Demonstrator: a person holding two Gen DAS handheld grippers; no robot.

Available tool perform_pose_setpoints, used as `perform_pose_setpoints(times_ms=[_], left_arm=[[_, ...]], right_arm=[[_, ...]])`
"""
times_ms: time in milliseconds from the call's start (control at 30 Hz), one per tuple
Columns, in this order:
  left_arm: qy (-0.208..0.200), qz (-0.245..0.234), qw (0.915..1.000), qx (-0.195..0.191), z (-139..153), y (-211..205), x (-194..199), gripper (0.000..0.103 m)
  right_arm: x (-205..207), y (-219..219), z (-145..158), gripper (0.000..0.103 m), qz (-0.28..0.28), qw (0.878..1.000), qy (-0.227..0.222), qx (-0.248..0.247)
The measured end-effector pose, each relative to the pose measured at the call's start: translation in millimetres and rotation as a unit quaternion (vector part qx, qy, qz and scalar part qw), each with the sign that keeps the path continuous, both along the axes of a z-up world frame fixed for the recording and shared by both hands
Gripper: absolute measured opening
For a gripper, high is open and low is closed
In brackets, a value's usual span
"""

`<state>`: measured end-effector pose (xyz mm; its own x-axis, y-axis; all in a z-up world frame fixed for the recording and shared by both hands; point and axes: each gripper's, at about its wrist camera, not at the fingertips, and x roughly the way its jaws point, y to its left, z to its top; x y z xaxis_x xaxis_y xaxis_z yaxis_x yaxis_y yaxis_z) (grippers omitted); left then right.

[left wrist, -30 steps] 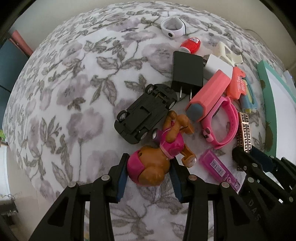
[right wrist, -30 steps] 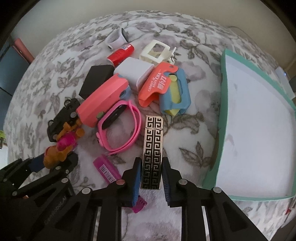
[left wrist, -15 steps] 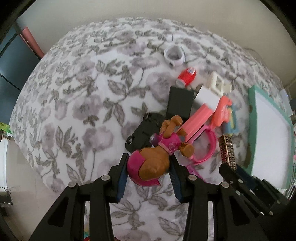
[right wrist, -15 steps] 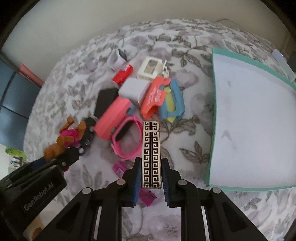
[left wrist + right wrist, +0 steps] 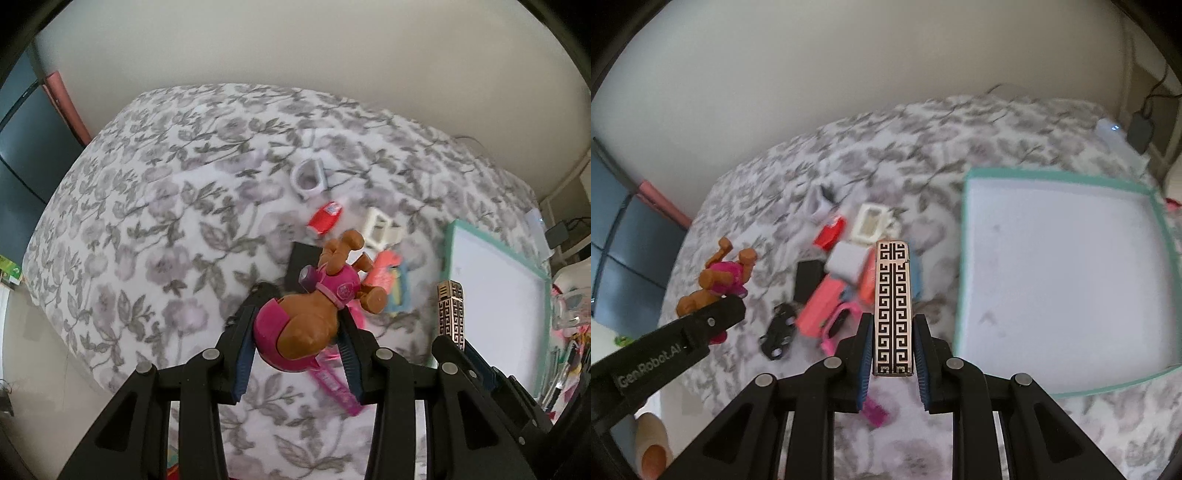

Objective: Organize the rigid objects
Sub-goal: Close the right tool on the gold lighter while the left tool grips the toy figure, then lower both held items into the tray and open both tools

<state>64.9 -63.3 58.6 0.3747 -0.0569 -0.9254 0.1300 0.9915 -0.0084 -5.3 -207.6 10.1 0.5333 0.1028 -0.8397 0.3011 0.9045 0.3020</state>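
Observation:
My left gripper [image 5: 295, 332] is shut on a brown and pink toy dog [image 5: 314, 317] and holds it high above the floral bed cover; the dog also shows in the right wrist view [image 5: 720, 280]. My right gripper [image 5: 892, 347] is shut on a gold bar with a black key pattern [image 5: 892, 306], held upright above the cover; the bar also shows in the left wrist view [image 5: 451, 314]. A teal-rimmed tray [image 5: 964, 258] with a white floor lies to the right.
A pile stays on the cover: black toy car [image 5: 777, 334], pink case [image 5: 822, 306], pink watch band [image 5: 836, 325], black charger [image 5: 809, 275], white block [image 5: 847, 260], red bottle [image 5: 831, 232], white frame [image 5: 870, 223], magenta clip [image 5: 875, 411].
Both grippers rose well above the cover with the toy dog and the gold bar in them. The pile now lies farther below.

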Motion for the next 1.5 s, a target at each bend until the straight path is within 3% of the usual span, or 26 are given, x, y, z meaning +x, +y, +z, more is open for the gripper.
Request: perform_pose_setpoints(times_ms=[400,833,1033,1200,1500], left_arm=[[0.007,-0.071,0.9972,-0.023,-4.2,-106.8,-8.9,0.044],[0.016,-0.124,0.9921,-0.011,-40.4,-176.8,-18.3,0.044],[0.002,-0.141,0.9899,-0.009,-60.6,-190.4,-21.5,0.044],[0.019,-0.153,0.9881,-0.005,-84.3,-197.1,-23.6,0.044],[0.030,-0.165,0.9858,0.002,-95.3,-201.1,-27.2,0.044]], right_arm=[[-23.2,-90.7,-6.9,0.022,-0.114,0.993,0.026,-0.009],[-59.8,-173.9,-26.4,0.022,-0.245,0.967,0.060,-0.040],[-61.6,-183.8,-39.5,0.022,-0.255,0.962,0.083,-0.056],[-59.9,-184.8,-56.4,0.022,-0.250,0.959,0.118,-0.067],[-59.8,-184.8,-67.6,0.022,-0.242,0.957,0.143,-0.065]])
